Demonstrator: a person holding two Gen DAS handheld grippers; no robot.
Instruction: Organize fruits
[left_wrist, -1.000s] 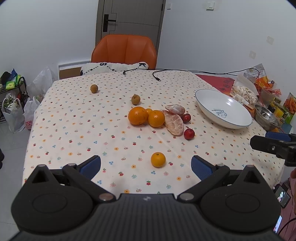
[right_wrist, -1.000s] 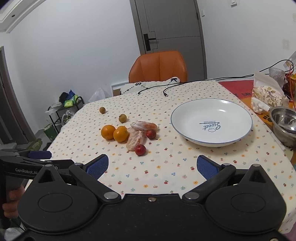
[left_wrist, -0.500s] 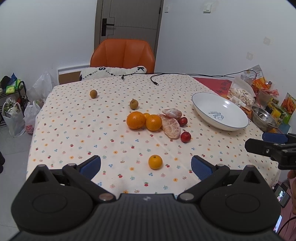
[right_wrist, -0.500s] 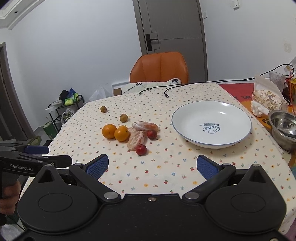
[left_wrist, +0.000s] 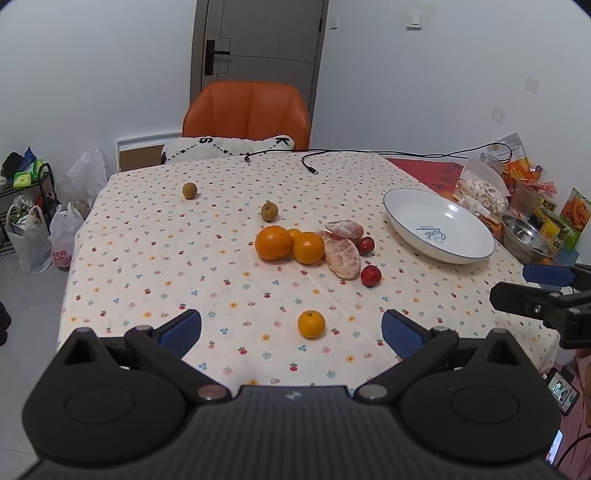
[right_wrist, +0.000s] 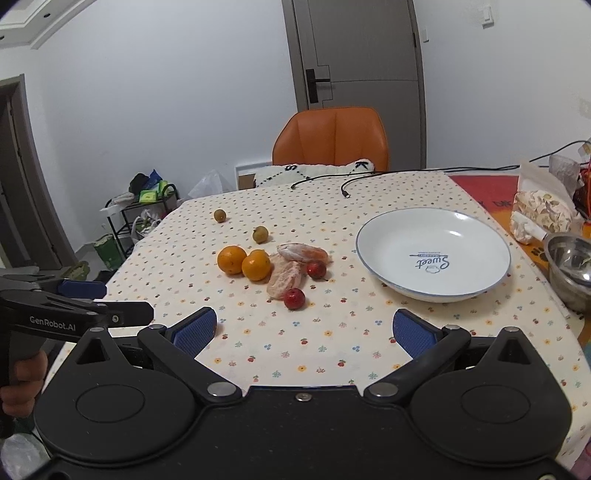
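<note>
Hovering w/ jaws apart: left gripper (left_wrist: 291, 332) & right gripper (right_wrist: 304, 330), over round glossy oranges (left_wrist: 273, 242).

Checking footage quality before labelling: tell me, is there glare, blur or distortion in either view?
Left wrist view: sharp, dark fisheye corners, small glare on the white plate. Right wrist view: sharp, door frame bowed, glare spot on that plate.

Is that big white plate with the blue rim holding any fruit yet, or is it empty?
Empty. The white blue-rimmed plate shows only its printed logo; the fruit all lies on the flowered tablecloth beside it.
</note>
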